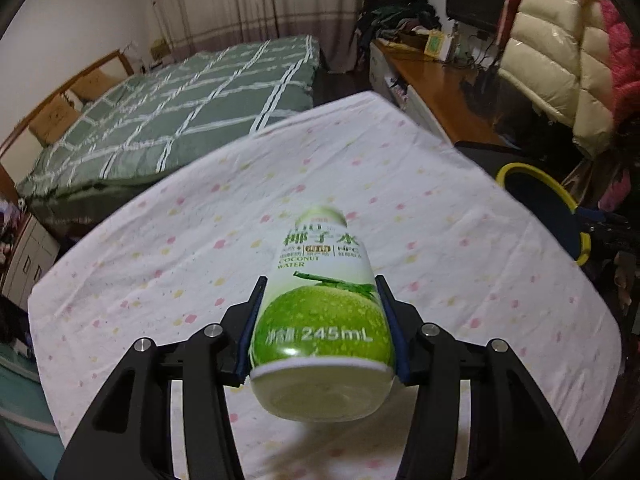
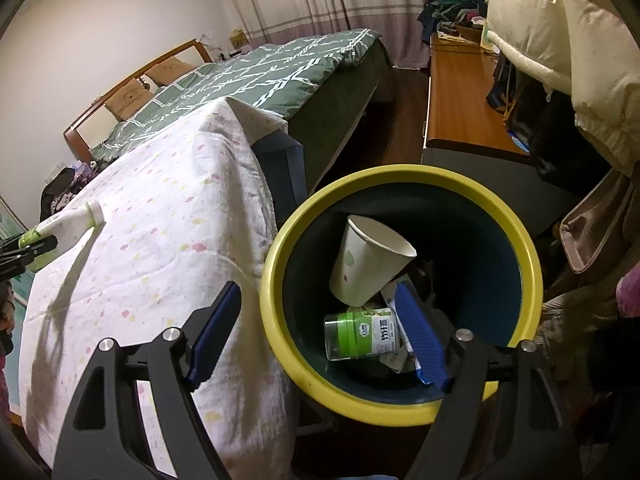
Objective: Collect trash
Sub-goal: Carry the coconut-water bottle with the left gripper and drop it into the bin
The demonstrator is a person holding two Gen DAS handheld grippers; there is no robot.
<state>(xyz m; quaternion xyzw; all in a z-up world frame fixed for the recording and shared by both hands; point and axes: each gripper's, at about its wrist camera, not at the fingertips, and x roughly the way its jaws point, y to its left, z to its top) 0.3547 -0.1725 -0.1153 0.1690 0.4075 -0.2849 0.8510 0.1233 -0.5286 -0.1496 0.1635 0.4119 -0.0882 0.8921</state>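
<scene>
Mid-collect: my left hand-held gripper (image 1: pixel 320 320) is pinching the bottle (image 1: pixel 320 312) by its lower body, cap pointing away, lifted clear of the counter (image 1: pixel 160 264). Next: carry it right, over the bin (image 2: pixel 276 280) beside the counter, then let go. Left points steeply down. My right hand-held gripper (image 2: pixel 320 340) is spread, empty, angled down over the bin rim; cup (image 2: pixel 368 260) and jar (image 2: pixel 360 332) already inside.
</scene>
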